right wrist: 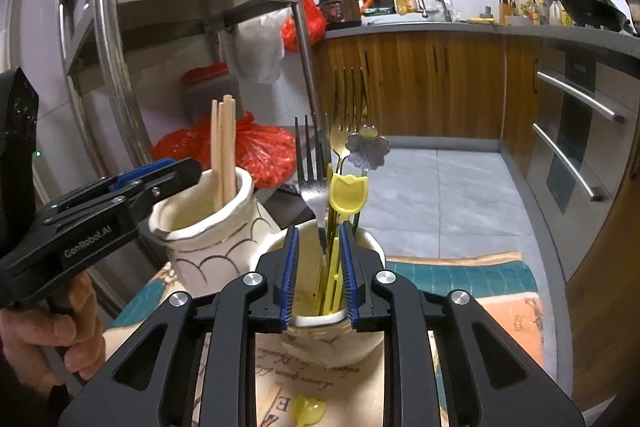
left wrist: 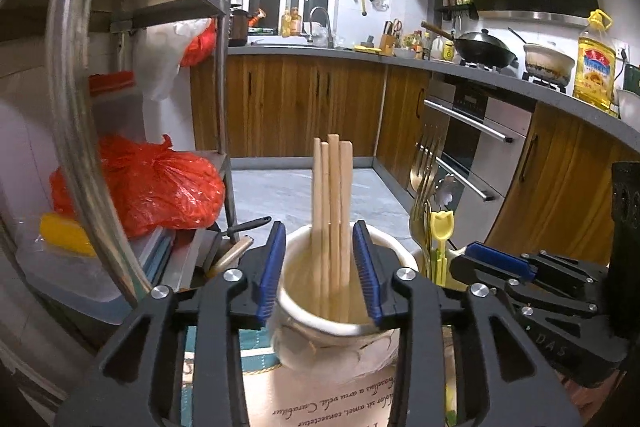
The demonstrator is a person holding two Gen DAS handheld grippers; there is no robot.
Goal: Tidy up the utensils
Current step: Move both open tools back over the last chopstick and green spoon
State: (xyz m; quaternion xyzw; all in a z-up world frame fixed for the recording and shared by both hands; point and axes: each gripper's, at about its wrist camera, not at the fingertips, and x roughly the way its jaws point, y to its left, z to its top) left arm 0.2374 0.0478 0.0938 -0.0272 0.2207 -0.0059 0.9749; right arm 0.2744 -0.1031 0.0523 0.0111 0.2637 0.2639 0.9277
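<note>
A metal shelf rack (left wrist: pixel 120 39) stands at the far left with a red plastic bag (left wrist: pixel 152 187) on its lower shelf. Next comes a cream jar (left wrist: pixel 340 331) on the surface, with wooden chopsticks (left wrist: pixel 332 211) standing upright in it. The left hand-held gripper (left wrist: pixel 320 275) sits over this jar's mouth with its blue pads (left wrist: pixel 272 275) apart on either side of the chopsticks, not pressing on them; a hand (right wrist: pixel 48 331) holds its grip. Just to the right stands a second cream jar (right wrist: pixel 332 339) on a printed cloth (right wrist: pixel 480 291). It holds a steel fork (right wrist: pixel 312 163), a gold fork (right wrist: pixel 348 107), a flower-headed spoon (right wrist: pixel 368 147) and a yellow tulip-topped piece (right wrist: pixel 347 195). The right hand-held gripper (right wrist: pixel 320 275) reaches into this jar, jaws slightly apart around the handles, without clamping them. Farther right are wooden cabinets (left wrist: pixel 304 103) and an oven (left wrist: pixel 472 139).
</note>
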